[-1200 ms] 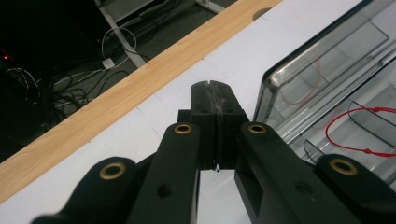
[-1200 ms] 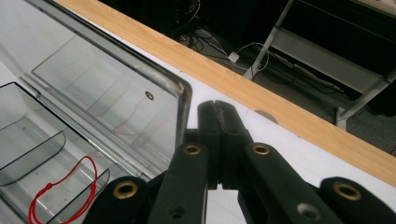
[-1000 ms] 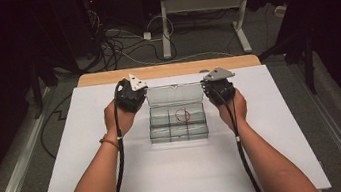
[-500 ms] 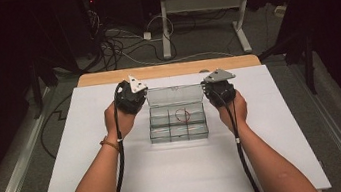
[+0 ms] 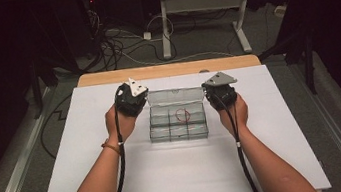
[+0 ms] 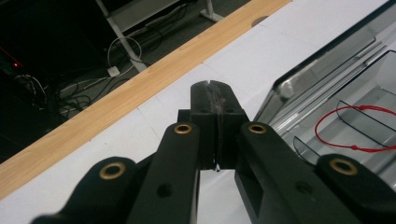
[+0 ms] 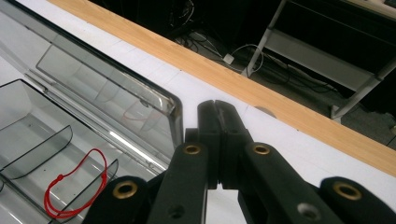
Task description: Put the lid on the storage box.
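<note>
Fingers (image 6: 205, 100) of the left gripper (image 6: 212, 85) are pressed flat together with nothing between them, tips hanging over the white sheet (image 5: 179, 175). Just to their right in the left gripper view lies the clear box (image 5: 178, 120), its lid (image 5: 174, 96) swung open and leaning back toward the far wooden table edge (image 5: 165, 70). Fingers (image 7: 229, 121) of the right gripper (image 7: 215, 102) are likewise closed on nothing, and the box's lid corner sits just to their left in the right gripper view, near but not touching. From above, the two grippers flank the box, one at each end of the lid, with the box between them. Inside the box, dividers split the tray into compartments; a red cord loop (image 5: 181, 115) lies in a back compartment, closer to the right fingers than the left.
</note>
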A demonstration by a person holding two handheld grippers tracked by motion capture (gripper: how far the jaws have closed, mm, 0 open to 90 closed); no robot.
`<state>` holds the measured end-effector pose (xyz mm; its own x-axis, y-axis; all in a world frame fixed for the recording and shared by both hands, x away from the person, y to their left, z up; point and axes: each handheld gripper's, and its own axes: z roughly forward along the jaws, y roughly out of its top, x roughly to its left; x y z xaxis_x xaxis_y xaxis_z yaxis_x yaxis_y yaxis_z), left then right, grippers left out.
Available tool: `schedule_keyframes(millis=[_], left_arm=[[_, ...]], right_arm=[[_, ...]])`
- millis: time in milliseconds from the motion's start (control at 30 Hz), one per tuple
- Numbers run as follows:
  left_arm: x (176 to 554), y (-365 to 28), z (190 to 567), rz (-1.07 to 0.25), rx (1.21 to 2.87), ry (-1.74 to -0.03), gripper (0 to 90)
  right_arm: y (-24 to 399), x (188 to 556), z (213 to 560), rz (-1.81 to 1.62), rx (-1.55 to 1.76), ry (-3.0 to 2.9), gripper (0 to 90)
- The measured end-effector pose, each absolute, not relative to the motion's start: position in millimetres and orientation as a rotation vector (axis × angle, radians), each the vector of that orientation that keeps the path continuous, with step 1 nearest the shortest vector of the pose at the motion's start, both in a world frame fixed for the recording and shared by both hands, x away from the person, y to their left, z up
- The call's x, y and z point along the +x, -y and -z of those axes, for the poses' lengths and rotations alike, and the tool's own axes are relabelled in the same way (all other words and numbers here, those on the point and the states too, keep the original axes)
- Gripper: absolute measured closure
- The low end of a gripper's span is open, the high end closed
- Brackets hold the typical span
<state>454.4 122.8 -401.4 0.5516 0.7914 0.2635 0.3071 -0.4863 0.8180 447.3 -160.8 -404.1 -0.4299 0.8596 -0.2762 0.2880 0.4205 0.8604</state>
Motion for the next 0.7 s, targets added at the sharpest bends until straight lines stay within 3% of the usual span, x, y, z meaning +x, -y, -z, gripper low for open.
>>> schedule_keyframes(millis=[700], left_arm=[[441.9, -121.6, 407.5, -0.857, 2.036, -0.896, 87.0]], right_arm=[[160.0, 436.9, 410.1, -0.979, 0.978, -1.918, 90.0]])
